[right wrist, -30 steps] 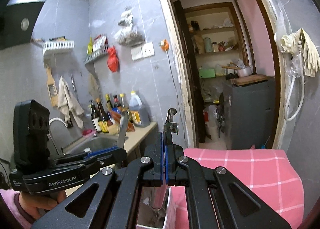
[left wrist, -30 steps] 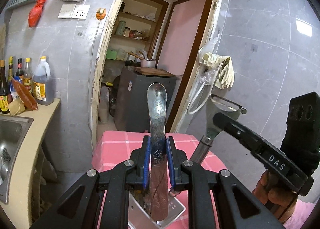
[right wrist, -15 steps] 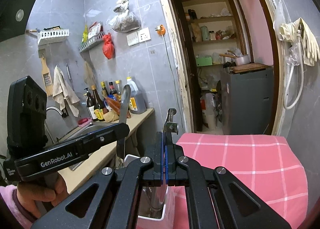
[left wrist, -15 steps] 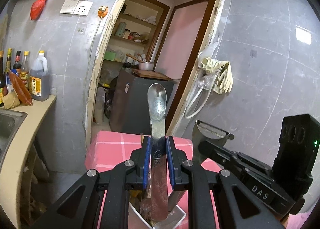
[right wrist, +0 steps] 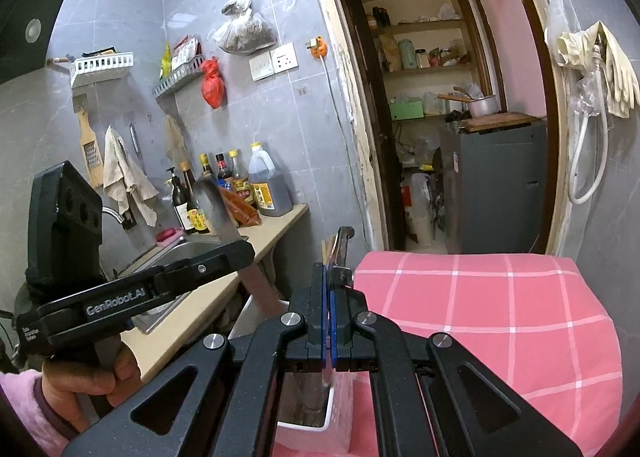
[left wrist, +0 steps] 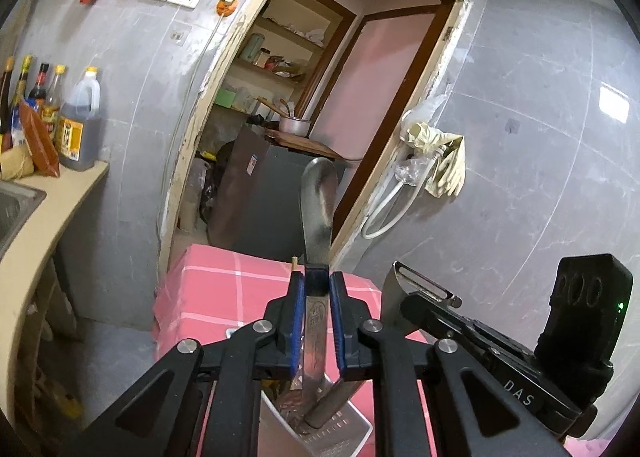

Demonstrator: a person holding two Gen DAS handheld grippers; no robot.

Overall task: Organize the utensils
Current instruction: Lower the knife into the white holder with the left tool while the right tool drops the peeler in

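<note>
Left gripper (left wrist: 317, 299): blue pads have just been closing and now pinch the flat handle of a steel spoon (left wrist: 318, 201), bowl end up.
Right gripper (right wrist: 329, 299): pads pressed together on the thin head of a peeler (right wrist: 343, 247).
Lower ends: both handles reach down into the white holder (left wrist: 352, 427); whether they touch its bottom cannot be seen.
Holder: stands on the pink checked tablecloth (right wrist: 500, 313), near the table edge beside the counter (right wrist: 224, 297).
Risk, tipping: sideways pull from either tool could topple the light holder.
Risk, collision: the two tools are close together; they may jam.
</note>
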